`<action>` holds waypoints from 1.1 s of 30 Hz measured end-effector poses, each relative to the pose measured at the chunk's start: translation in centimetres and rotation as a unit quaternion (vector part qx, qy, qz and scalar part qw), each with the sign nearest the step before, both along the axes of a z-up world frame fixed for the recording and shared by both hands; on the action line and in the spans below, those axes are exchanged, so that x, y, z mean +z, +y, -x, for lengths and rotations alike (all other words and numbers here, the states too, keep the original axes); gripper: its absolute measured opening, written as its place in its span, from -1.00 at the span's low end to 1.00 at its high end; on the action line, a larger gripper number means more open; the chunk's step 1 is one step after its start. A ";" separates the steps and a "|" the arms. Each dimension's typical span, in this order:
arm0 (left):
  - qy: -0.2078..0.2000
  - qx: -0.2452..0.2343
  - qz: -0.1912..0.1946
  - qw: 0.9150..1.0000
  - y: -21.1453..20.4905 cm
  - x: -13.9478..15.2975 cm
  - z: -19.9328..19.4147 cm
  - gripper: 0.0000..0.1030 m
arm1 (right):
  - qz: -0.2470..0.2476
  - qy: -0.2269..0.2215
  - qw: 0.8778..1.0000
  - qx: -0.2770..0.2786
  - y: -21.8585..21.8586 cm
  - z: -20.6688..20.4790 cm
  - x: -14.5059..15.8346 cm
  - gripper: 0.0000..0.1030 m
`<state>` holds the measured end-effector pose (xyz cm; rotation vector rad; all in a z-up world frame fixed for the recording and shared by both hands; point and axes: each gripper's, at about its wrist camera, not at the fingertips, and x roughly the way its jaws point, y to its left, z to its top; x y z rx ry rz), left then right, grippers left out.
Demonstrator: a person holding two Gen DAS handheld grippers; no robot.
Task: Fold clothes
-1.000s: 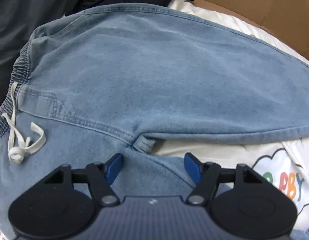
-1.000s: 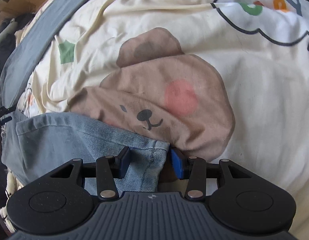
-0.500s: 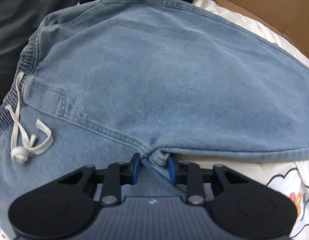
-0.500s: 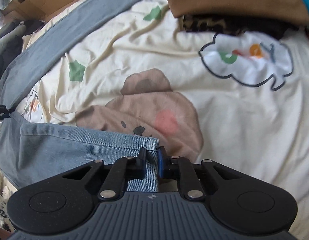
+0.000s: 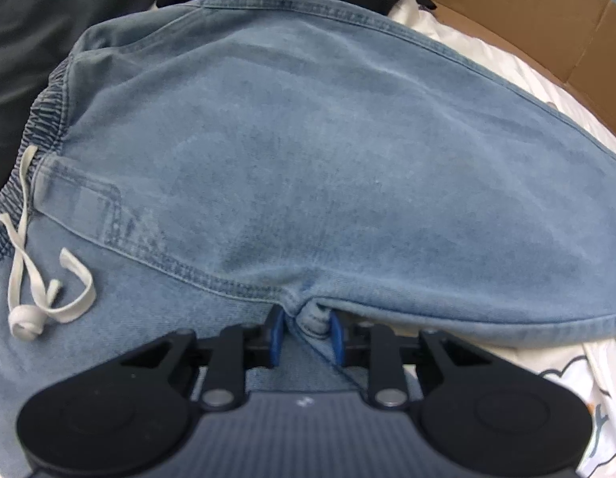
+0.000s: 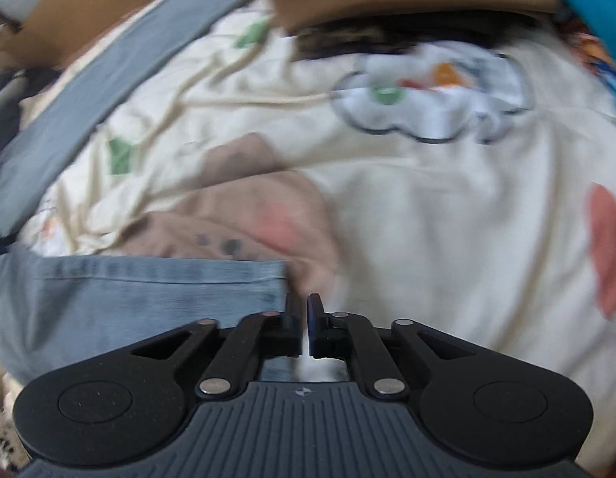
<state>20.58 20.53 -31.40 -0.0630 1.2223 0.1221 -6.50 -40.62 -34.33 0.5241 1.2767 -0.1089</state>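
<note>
Waistband [image 5: 49, 127]: we see the gathered elastic edge of the jeans at the far left of the left wrist view, with dark cloth behind it.
Drawstring [image 5: 37, 286]: a white cord lies looped on the denim just right of the waistband, near the left tongs.
Jeans [image 5: 327, 167]: the light blue denim is spread over a printed bedsheet [image 6: 447, 239], filling most of the left wrist view; one leg runs off to the right.
Left tongs [image 5: 306, 332]: we have them pinched on the bunched crotch seam [image 5: 313, 318] of the jeans; the blue pads press the fold from both sides and the jaws are closing a little.
Cardboard box [image 5: 527, 12]: it stands at the far right, past the jeans and the sheet.
Jeans leg hem [image 6: 168, 279]: in the right wrist view, which is blurred, the leg end lies at the near left, over a brown bear print [image 6: 248, 215].
Right tongs [image 6: 303, 310]: the jaws are nearly together and opening; the hem corner sits just left of them, and we cannot tell whether any denim is between the pads.
Cloud print [image 6: 439, 95]: it sits on the sheet at the far right.
</note>
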 end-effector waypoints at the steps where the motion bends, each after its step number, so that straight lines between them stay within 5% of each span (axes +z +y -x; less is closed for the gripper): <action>1: 0.001 -0.006 -0.005 1.000 -0.3 0.3 0.1 -0.45 | -0.006 -0.003 1.000 0.009 0.5 -0.3 -0.2 -0.38; 2: 0.002 -0.013 -0.010 1.000 -0.7 0.6 0.2 -0.44 | -0.011 -0.006 1.000 0.018 0.9 -0.6 -0.4 -0.10; 3: 0.002 -0.020 -0.014 1.000 -0.9 0.8 0.3 -0.42 | -0.017 -0.009 0.999 0.027 1.4 -0.9 -0.5 -0.03; 14: 0.000 -0.069 -0.006 0.998 -1.9 5.3 4.8 -0.28 | -0.037 -0.014 0.998 0.038 2.1 -2.2 -4.4 0.04; 33: 0.053 -0.009 -0.032 0.998 1.8 8.2 13.6 -0.28 | -0.074 -0.050 0.996 0.024 1.2 -0.9 -4.4 0.09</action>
